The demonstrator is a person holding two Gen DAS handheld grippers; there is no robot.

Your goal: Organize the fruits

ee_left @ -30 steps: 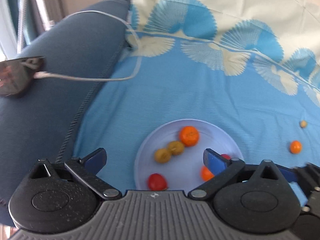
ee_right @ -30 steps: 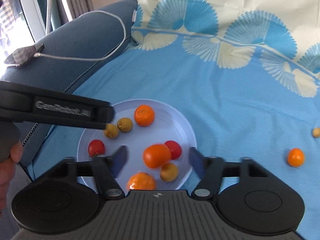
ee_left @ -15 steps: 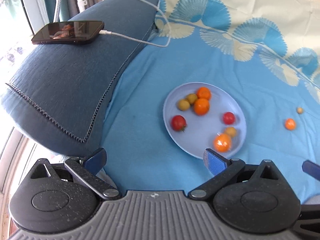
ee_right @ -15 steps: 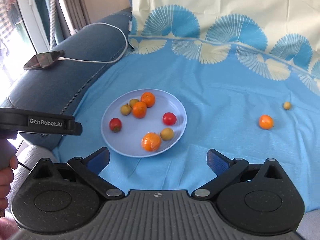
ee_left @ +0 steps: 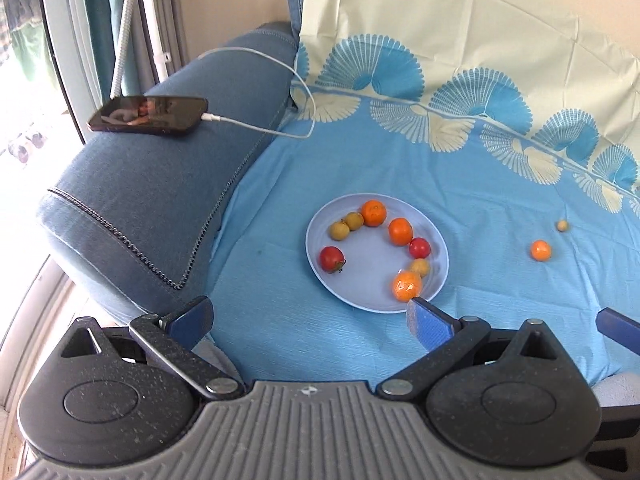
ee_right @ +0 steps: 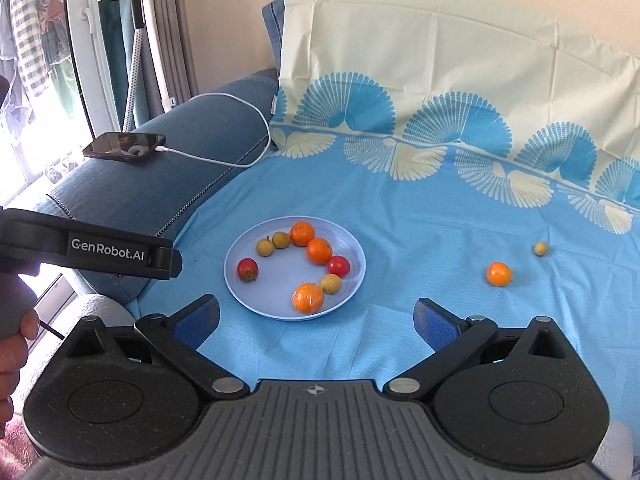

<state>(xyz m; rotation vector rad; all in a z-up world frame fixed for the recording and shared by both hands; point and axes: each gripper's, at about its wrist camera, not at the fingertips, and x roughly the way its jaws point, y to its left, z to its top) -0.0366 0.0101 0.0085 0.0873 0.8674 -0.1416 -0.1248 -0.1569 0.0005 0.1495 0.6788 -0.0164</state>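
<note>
Both grippers are hanging over the near edge of the blue sheet, tilted down toward the plate. Left gripper is sitting released, jaws spread wide, nothing between the pads. Right gripper is also standing fully released, pads wide apart and empty. In the right wrist view the left gripper's black body is showing at the left edge, with a hand wrapping its grip.

The light blue plate is lying flat on the sheet, just beyond both sets of fingers and slightly left of centre. It is carrying eight fruits: three oranges, two red tomatoes, three small yellow-brown fruits. Most are lining up in an arc from the far rim round to the near-right rim; one tomato is sitting alone on the left side. The near orange is looking shiny, possibly wrapped.

Two fruits are lying off the plate, well to its right on the sheet: a loose orange and, just beyond it, a small yellow fruit.

A phone is resting on the blue sofa arm at far left, with a white cable plugged in.
</note>
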